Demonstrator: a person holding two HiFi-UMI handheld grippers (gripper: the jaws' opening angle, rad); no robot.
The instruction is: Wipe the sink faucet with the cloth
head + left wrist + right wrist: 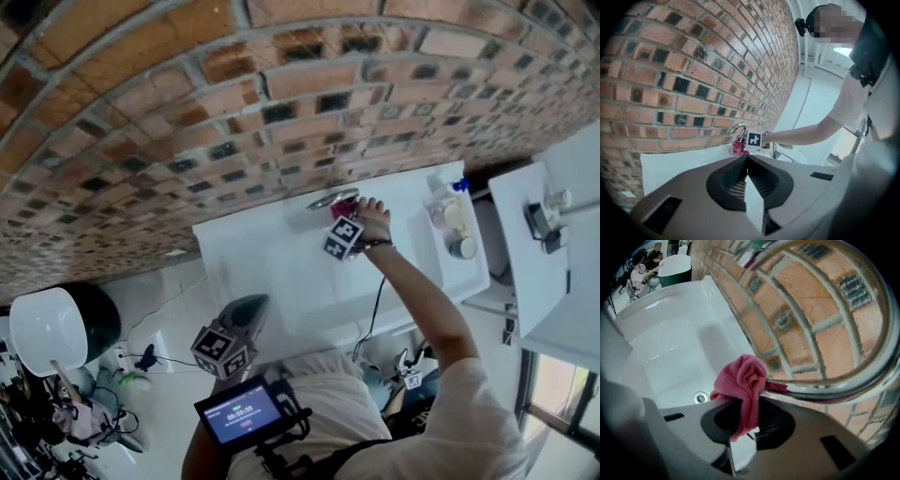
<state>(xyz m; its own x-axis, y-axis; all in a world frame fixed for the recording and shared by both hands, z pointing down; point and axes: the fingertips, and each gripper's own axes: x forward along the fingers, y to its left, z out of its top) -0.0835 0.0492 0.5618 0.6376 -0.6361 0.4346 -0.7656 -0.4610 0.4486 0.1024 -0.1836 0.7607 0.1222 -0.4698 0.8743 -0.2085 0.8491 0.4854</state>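
Note:
The chrome faucet (327,200) stands at the back rim of the white sink (246,255), against the brick wall. My right gripper (347,212) is shut on a pink cloth (344,203), which is pressed against the faucet's curved spout (843,383). In the right gripper view the cloth (746,380) bunches above the jaws and touches the spout's underside. My left gripper (255,305) hangs at the sink's near edge, apart from the faucet. Its jaws (746,161) meet at the tips with nothing between them. The left gripper view shows faucet (737,129) and cloth (738,148) from afar.
Bottles and small jars (450,220) stand at the sink's right end. The drain (700,397) lies in the basin below the cloth. A white cabinet (530,253) stands to the right, and a round white and dark tub (56,323) sits on the floor at the left.

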